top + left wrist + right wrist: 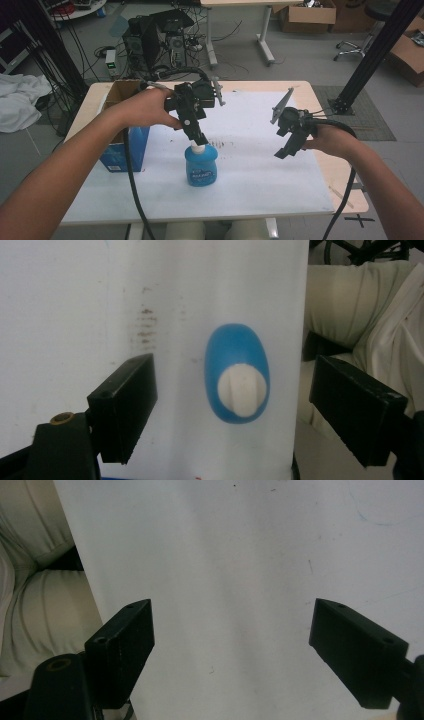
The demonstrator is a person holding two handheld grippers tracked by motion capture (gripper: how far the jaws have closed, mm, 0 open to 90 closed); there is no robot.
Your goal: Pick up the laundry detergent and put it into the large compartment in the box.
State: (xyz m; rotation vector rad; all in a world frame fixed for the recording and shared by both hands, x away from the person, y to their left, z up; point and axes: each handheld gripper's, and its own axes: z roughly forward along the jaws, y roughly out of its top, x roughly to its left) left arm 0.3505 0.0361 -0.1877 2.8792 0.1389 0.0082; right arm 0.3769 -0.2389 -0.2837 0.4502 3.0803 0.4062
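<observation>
Bottle position: the squat blue plastic bottle with a white cap stands upright on the white sheet covering the surface, toward the near edge and left of centre. A printed label faces the near edge. A patch of brown smudges marks the sheet just behind the bottle.

Left gripper: held directly above the bottle, pointing down at the cap. In the left gripper view its jaws are spread wide, with the bottle seen from above between them, nearer the right jaw. Neither jaw touches the bottle, and nothing is held. Whether the jaw tips are level with the cap or above it cannot be told.

Right gripper: held above the right half of the surface, well apart from the bottle, angled down toward the near edge. In the right gripper view its jaws are spread wide over bare white sheet, holding nothing.

Other items: an open brown cardboard box with blue printed sides stands at the left edge of the surface, just beside the person's left forearm. A black cable trails from the left gripper over the near edge.
</observation>
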